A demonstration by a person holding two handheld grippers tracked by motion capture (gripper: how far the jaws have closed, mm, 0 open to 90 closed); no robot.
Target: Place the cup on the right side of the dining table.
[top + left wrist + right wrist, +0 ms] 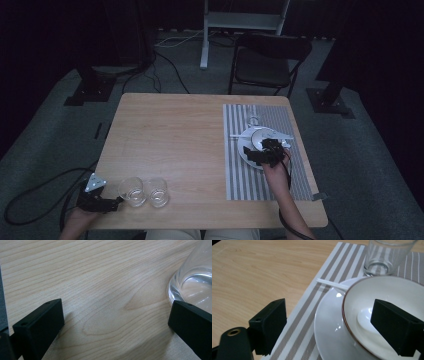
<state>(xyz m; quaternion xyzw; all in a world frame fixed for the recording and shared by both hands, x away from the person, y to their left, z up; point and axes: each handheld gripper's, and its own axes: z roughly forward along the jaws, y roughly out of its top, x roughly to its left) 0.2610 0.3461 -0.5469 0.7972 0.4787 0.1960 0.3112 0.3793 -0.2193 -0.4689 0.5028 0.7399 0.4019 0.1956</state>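
Bowl sits on the plate on the mat, right gripper gaping wide over its rim, left gripper wide beside a glass, so a sloppy grab might tip it.

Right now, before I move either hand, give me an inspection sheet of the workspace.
Surface: wooden table, striped placemat on its right part.
Job's things: bowl on plate, white spoon across it, glass behind; two glasses at the near left edge.
Clutter: nothing seen.
Grippers: left gripper open beside a glass base; right gripper open, jaws either side of the bowl's rim.
Cables: black cable on the floor at left.
Surroundings: folding chair, grey carpet, dark stands.
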